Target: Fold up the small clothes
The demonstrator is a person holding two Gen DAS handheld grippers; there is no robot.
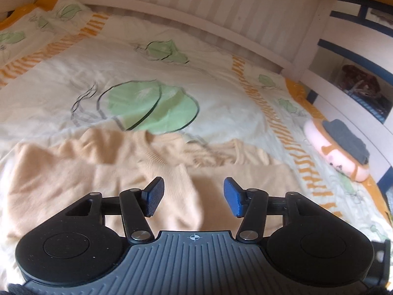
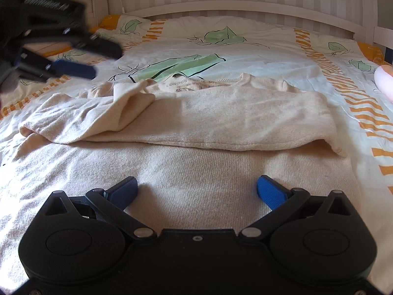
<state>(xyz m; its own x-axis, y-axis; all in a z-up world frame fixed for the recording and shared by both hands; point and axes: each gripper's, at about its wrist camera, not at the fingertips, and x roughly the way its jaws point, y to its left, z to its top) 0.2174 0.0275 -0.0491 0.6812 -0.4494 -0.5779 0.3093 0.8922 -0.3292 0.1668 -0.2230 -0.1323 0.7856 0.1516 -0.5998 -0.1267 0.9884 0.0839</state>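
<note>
- Right gripper [image 2: 196, 191] is sitting nearest the lens, blue pads spread wide, holding nothing, hovering low over the hem end of the beige knit sweater [image 2: 196, 167].
- We are seeing the sweater lying flat on the white bed cover with green leaf prints and orange stripes [image 2: 270, 56], one long sleeve [image 2: 221, 123] already folded straight across the body, collar [image 2: 221, 80] at the far end.
- Left gripper [image 1: 194, 196] is also gaping, empty, hanging above the sweater's left side; motion blur is smearing it in the right view [image 2: 71, 68].
- We are judging the step as mid-fold: one sleeve in, left sleeve [image 2: 73, 113] bunched and messy.
- Next we are likely needing the left tongs to pinch that rumpled sleeve and lay it across, then both to grab the hem and bring it toward the collar.
- Grey folded cloth on a pink cushion [image 1: 343, 147] is sitting off to the right, well apart.
</note>
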